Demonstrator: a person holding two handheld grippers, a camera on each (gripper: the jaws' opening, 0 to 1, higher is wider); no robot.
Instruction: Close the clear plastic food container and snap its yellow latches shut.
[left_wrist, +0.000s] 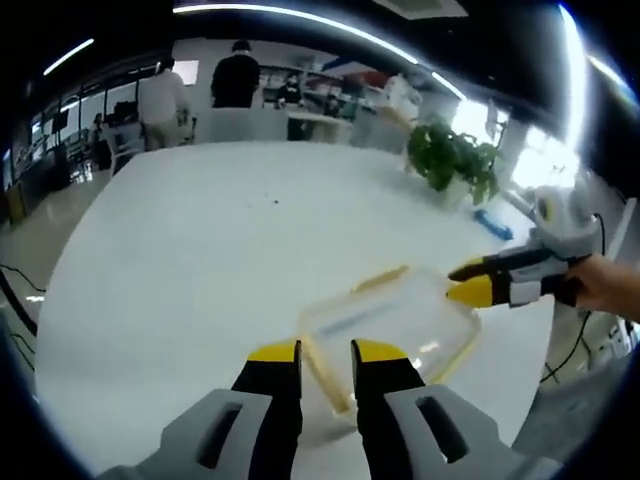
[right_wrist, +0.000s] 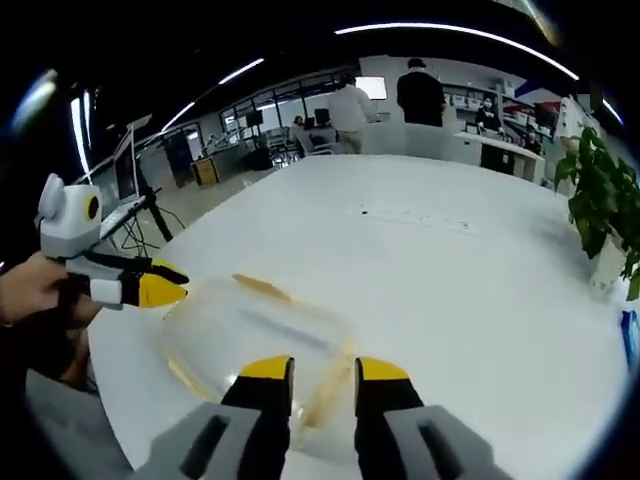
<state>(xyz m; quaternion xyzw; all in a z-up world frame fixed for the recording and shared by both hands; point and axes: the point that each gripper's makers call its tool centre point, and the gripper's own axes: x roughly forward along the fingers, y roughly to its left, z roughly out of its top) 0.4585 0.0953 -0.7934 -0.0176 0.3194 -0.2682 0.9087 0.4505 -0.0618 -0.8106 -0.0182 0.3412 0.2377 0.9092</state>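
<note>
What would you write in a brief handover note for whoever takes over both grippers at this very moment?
Left gripper: jaws slightly apart, empty, just short of the clear container at its near edge.
Right gripper: jaws slightly apart, empty, at the container's opposite side.
Container sits on the white table near its edge, lid on top; yellow latches visible.
Done: lid appears in place.
Left: snap the latches; whether any is already shut cannot be told.

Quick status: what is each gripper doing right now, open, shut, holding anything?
Left gripper: open, holding nothing, jaws at the near edge of the clear container.
Right gripper: open, holding nothing, jaws at the container's edge.
</note>
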